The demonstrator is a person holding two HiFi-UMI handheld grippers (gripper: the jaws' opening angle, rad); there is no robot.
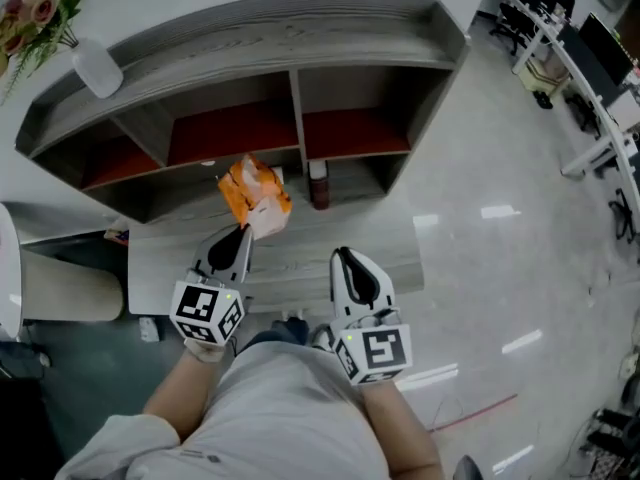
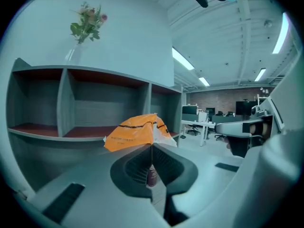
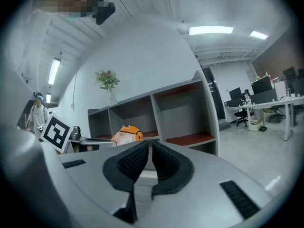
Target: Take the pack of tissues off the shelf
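Observation:
The pack of tissues [image 1: 255, 196] is orange with a white end. It hangs in front of the grey shelf unit [image 1: 250, 43], out of its compartments, with my left gripper [image 1: 243, 230] shut on its near edge. In the left gripper view the pack of tissues [image 2: 137, 132] fans out just beyond the left gripper [image 2: 152, 144], whose jaws are pressed together on its thin edge. My right gripper [image 1: 343, 256] sits to the right, over the low grey ledge [image 1: 390, 258], shut and holding nothing. In the right gripper view the right gripper [image 3: 150, 144] points at the shelf, with the pack of tissues [image 3: 126, 133] to its left.
A small brown bottle [image 1: 318, 185] stands on the low ledge by the shelf's middle divider. A white vase of flowers [image 1: 97, 68] stands on the shelf top at the left. Office desks and chairs [image 1: 575, 48] line the far right, and a pale chair [image 1: 60, 288] is at the left.

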